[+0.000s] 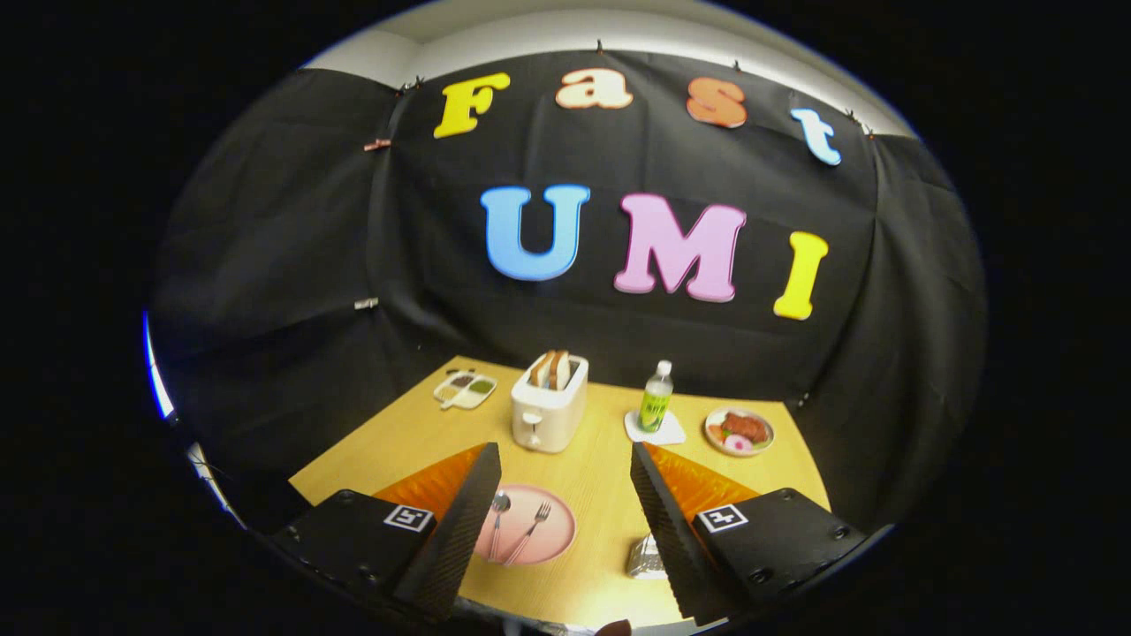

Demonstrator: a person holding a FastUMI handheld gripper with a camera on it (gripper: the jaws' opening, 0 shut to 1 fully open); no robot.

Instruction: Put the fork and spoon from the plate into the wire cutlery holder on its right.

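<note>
Pink plate (552, 534) on wooden table (601, 495), bearing spoon (497, 517) and fork (530, 533) side by side, untouched. Gripper (565, 530) held above, fingers spread wide, gripping nothing; plate between them, nearer the left finger. Wire cutlery holder (647, 560) to the plate's right, partly hidden by right finger. Beyond: white toaster (549, 412), bottle (656, 398) on coaster, food plate (740, 430), divided dish (466, 389).

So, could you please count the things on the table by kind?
Cutlery: 2, a spoon and a fork
Plates and trays: 3 (pink plate, food plate, divided tray)
Toaster: 1
Bottle: 1
Coaster: 1
Wire holder: 1
Total: 9
The gripper is open above the table.
</note>
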